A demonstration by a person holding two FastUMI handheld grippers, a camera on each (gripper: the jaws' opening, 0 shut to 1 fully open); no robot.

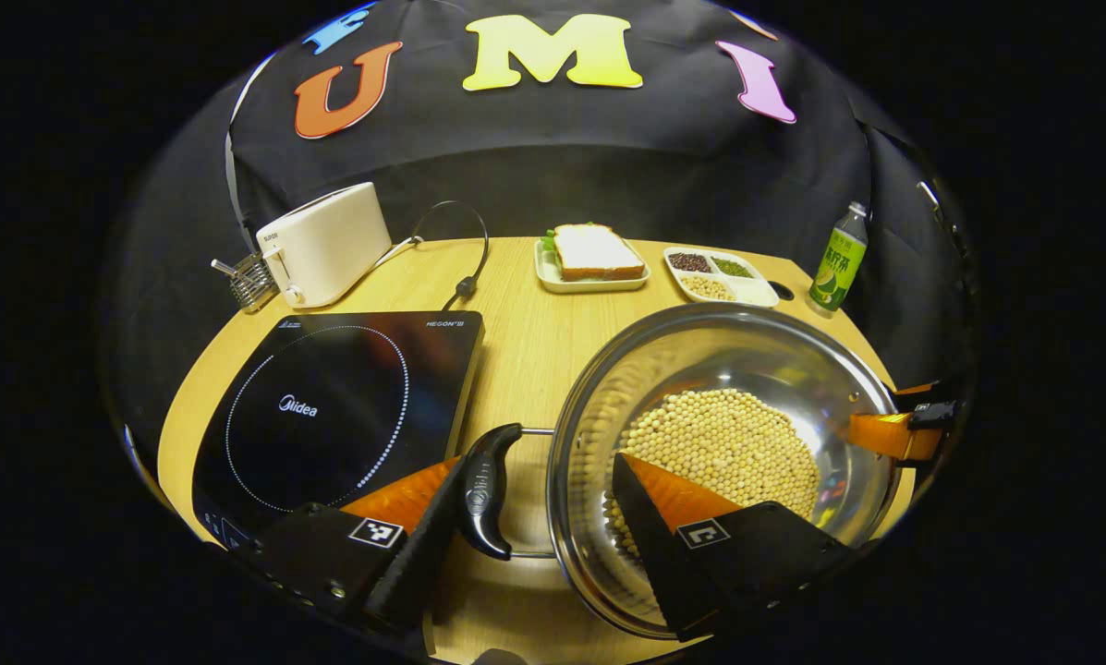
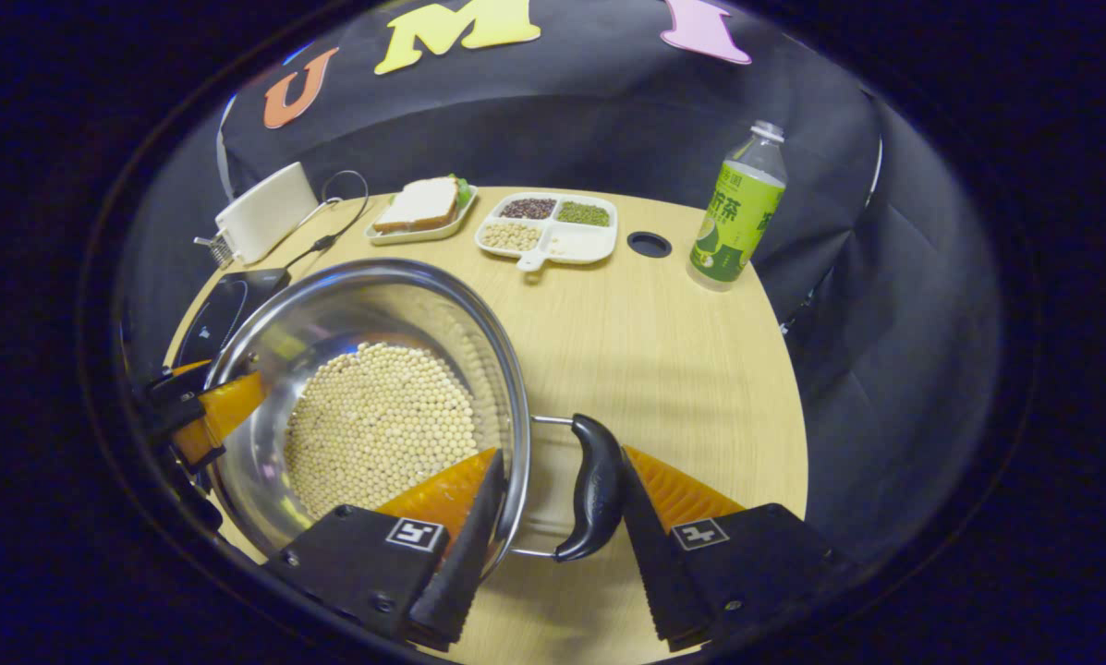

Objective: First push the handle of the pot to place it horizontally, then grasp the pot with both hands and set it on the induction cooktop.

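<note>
Currently pot [image 1: 728, 462] of beans sits on worktop [image 2: 663, 351], right of induction cooktop [image 1: 331, 416] and not on it. Left gripper [image 1: 543, 480] straddles left handle [image 1: 488, 489] and rim, one finger inside the pot, jaws part-open. Right gripper [image 2: 562, 480] does likewise at right handle [image 2: 594, 485]. Toaster [image 1: 322, 245], sandwich plate [image 1: 594, 259], divided tray [image 2: 553, 226], bottle [image 2: 735, 208] stand far.

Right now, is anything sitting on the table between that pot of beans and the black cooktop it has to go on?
Nothing visible. The pot sits right beside the cooktop, with just a bare strip of table between them.
</note>
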